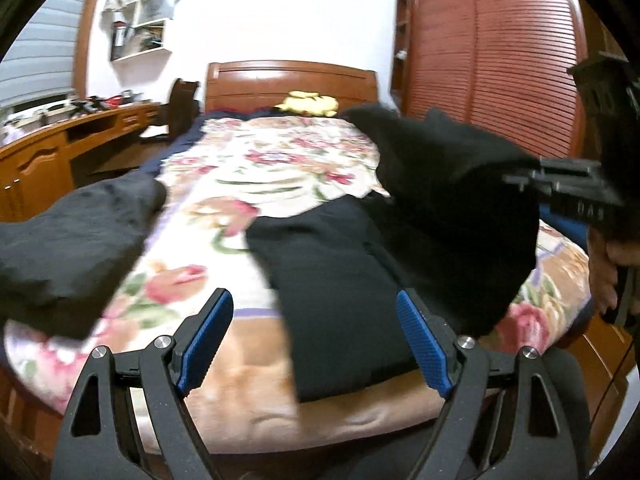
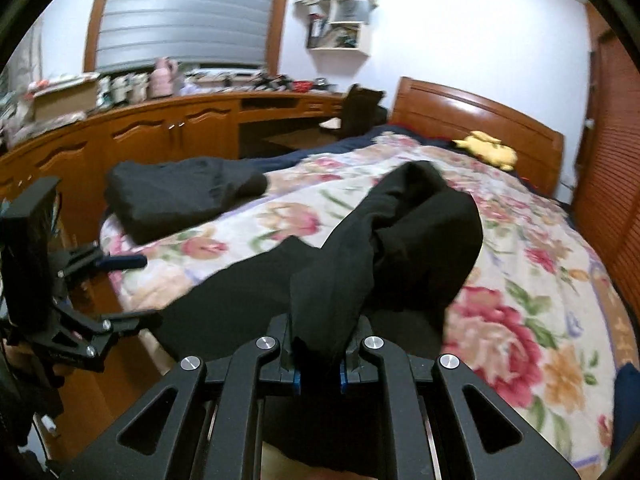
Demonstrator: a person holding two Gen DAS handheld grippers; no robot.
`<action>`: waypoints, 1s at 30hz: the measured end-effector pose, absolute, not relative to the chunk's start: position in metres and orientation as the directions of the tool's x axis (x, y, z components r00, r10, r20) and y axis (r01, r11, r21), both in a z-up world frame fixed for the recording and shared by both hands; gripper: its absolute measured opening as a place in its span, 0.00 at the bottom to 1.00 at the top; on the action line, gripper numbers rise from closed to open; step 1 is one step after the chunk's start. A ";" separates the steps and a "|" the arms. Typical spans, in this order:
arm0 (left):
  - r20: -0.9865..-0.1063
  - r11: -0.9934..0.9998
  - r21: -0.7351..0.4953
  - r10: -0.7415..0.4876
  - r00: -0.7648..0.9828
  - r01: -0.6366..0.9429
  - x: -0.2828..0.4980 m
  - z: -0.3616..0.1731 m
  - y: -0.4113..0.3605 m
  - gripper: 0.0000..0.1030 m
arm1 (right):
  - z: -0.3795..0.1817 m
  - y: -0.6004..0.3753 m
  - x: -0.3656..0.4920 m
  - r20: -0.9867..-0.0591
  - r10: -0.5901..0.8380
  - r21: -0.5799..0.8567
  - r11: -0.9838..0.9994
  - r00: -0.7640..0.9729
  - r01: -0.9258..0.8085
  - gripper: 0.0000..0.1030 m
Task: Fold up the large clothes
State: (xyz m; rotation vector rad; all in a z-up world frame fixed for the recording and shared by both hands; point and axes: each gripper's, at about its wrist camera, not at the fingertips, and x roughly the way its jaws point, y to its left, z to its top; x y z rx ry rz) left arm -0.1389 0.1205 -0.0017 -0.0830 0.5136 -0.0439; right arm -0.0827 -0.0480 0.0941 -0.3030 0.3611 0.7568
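A black garment (image 1: 340, 280) lies on the floral blanket (image 1: 248, 160) at the foot edge of the bed, its near end reaching almost to that edge. The right gripper (image 2: 319, 360) has its fingers clenched on a bunch of the garment's cloth (image 2: 400, 232), lifting it so the fabric rises from the fingers and drapes back over the part lying flat. The left gripper (image 1: 316, 344) hovers over the foot edge with its blue-padded fingers (image 1: 208, 340) spread wide, grasping nothing; the garment's near end sits between and beyond them. A second dark folded garment (image 2: 176, 196) rests near the bed's left edge, well apart. A yellow plush toy (image 2: 486, 148) lies by the wooden headboard (image 1: 292, 80).
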 end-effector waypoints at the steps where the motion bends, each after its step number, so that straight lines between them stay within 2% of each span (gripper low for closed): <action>1: -0.489 0.996 -0.094 -0.054 0.871 0.009 -0.141 -0.003 0.128 0.82 | 0.091 -0.038 -0.083 -0.430 0.617 -0.138 0.677 0.659 -0.723 0.12; 10: -0.512 0.989 -0.129 -0.002 0.859 -0.075 -0.151 -0.022 0.167 0.82 | 0.039 0.033 -0.097 -0.552 0.640 -0.123 0.571 0.534 -0.812 0.12; 14: -0.508 0.986 -0.142 0.005 0.861 -0.090 -0.152 -0.025 0.171 0.82 | 0.041 0.032 -0.099 -0.546 0.638 -0.128 0.577 0.543 -0.807 0.17; 17: -0.507 0.987 -0.139 0.003 0.862 -0.085 -0.151 -0.024 0.170 0.82 | 0.054 0.019 -0.099 -0.534 0.659 -0.087 0.580 0.530 -0.810 0.38; 18: -0.504 0.987 -0.136 0.000 0.864 -0.079 -0.151 -0.024 0.168 0.82 | 0.060 0.011 -0.099 -0.515 0.676 -0.074 0.578 0.527 -0.813 0.51; 19: -0.501 0.988 -0.134 -0.002 0.865 -0.075 -0.153 -0.022 0.167 0.82 | 0.061 0.003 -0.097 -0.498 0.686 -0.068 0.579 0.531 -0.812 0.61; 20: -0.499 0.989 -0.132 -0.005 0.867 -0.070 -0.153 -0.021 0.165 0.82 | 0.067 -0.006 -0.099 -0.477 0.697 -0.064 0.580 0.535 -0.812 0.62; 24: -0.483 0.991 -0.130 -0.025 0.875 -0.043 -0.153 -0.013 0.155 0.82 | 0.085 -0.038 -0.106 -0.414 0.699 -0.090 0.605 0.582 -0.791 0.62; 27: -0.472 0.991 -0.135 -0.045 0.880 -0.021 -0.150 -0.006 0.148 0.82 | 0.081 -0.059 -0.098 -0.441 0.628 -0.128 0.664 0.642 -0.737 0.62; 30: -0.457 0.991 -0.131 -0.063 0.887 0.003 -0.147 0.002 0.140 0.82 | 0.067 -0.074 -0.083 -0.480 0.567 -0.133 0.707 0.669 -0.694 0.49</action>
